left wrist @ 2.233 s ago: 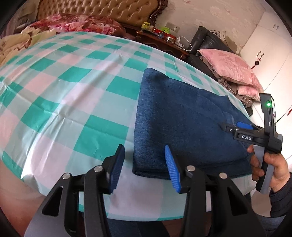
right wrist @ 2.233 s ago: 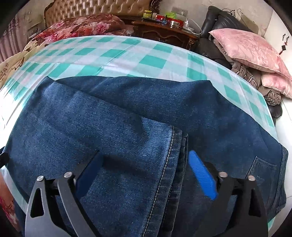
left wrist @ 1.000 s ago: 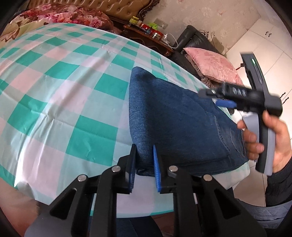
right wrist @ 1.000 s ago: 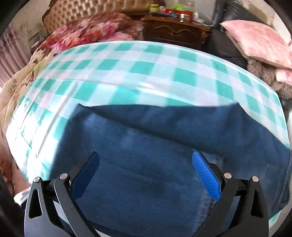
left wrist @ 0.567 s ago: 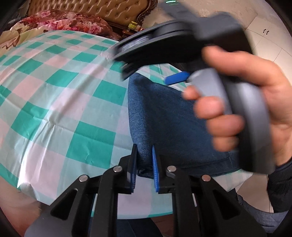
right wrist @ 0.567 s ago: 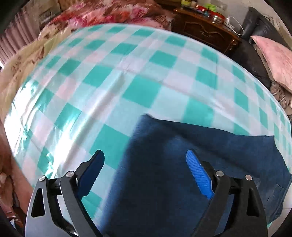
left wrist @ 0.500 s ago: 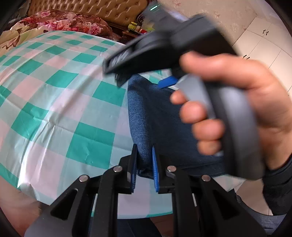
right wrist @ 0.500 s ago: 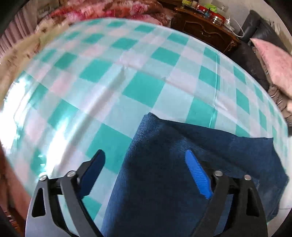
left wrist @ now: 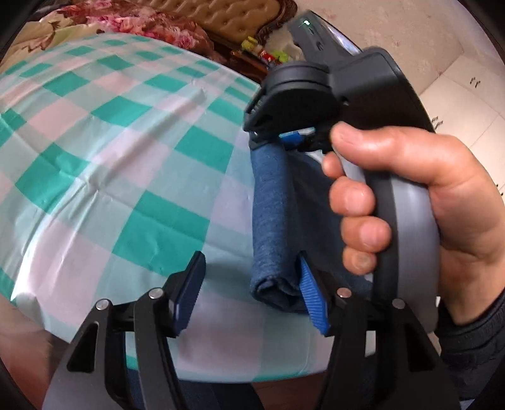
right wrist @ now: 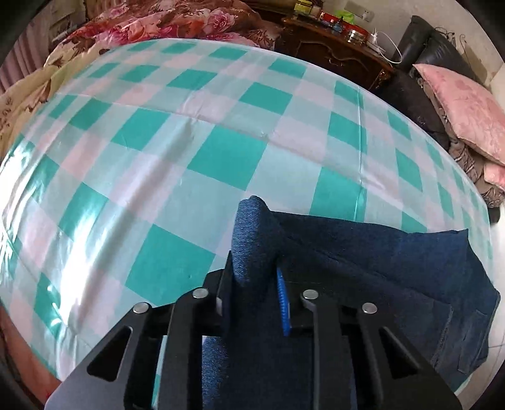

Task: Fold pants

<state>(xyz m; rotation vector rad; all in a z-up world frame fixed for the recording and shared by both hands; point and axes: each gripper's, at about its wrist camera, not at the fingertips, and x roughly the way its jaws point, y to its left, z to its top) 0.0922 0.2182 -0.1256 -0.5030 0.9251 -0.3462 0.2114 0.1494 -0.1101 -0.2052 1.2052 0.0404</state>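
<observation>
The folded blue jeans (right wrist: 394, 261) lie on the green-and-white checked tablecloth (right wrist: 195, 164), near its right front edge. My right gripper (right wrist: 254, 287) is shut on the jeans' folded left edge, which stands up between its fingers. In the left wrist view the jeans' fold (left wrist: 273, 220) runs away from me, with the right gripper (left wrist: 293, 135) clamped on its far end. My left gripper (left wrist: 251, 284) is open at the near corner of the fold; its right fingertip (left wrist: 311, 296) touches the denim.
A bed with a floral quilt (right wrist: 164, 22) lies behind the table. A dark wooden cabinet (right wrist: 334, 47) with small items and a black sofa with pink pillows (right wrist: 464, 104) stand at the back right. The table's front edge (left wrist: 221, 362) is just below my left gripper.
My left gripper has opened and let go of the near corner of the jeans. My right gripper has closed on the far end of the folded edge and lifted it.
</observation>
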